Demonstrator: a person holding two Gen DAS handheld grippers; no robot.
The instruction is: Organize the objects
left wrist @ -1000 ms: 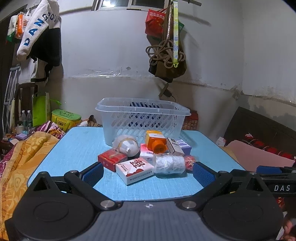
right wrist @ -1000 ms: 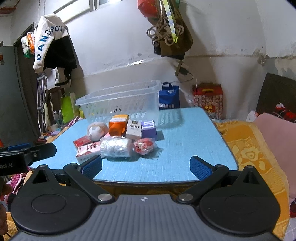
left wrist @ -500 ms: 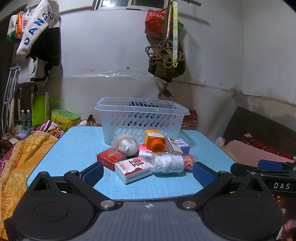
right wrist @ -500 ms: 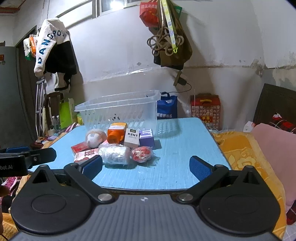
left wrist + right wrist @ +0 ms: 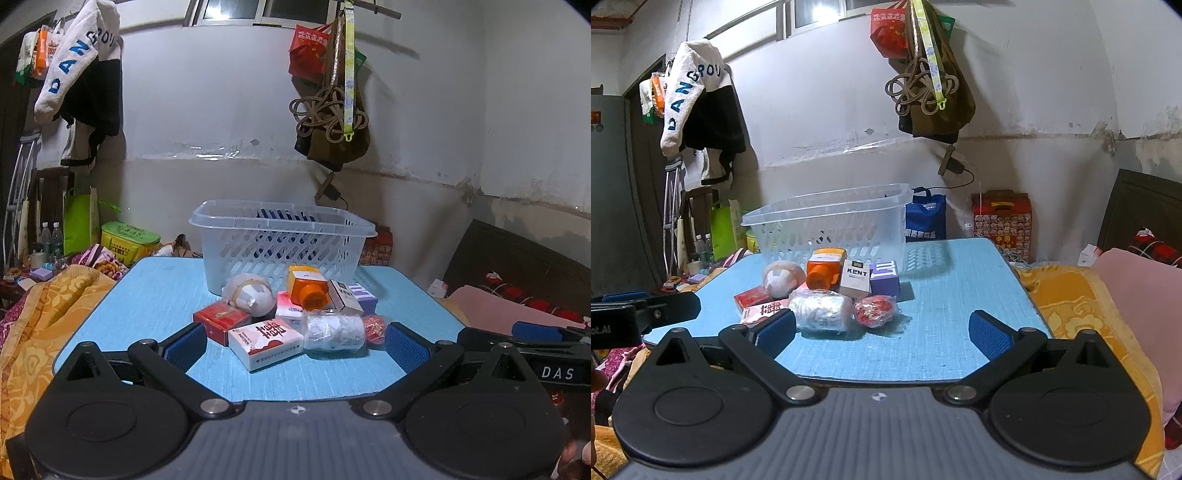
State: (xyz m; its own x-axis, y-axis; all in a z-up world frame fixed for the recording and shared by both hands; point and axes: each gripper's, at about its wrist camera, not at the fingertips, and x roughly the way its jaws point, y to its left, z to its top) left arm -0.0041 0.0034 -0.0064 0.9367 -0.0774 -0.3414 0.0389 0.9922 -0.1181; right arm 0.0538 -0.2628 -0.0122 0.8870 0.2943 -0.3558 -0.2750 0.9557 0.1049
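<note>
left gripper (image 5: 295, 341) and right gripper (image 5: 882, 330) jaws wide, empty; pile (image 5: 291, 317) ahead of both, unsorted; basket (image 5: 282, 240) beyond looks empty; all left.

I count the things on my blue table (image 5: 155, 291)

I see one basket (image 5: 280, 243), five small boxes, one orange bottle (image 5: 308, 288), one white roll (image 5: 334, 330), one round wrapped ball (image 5: 251, 295) and one red shiny packet (image 5: 875, 312).
</note>
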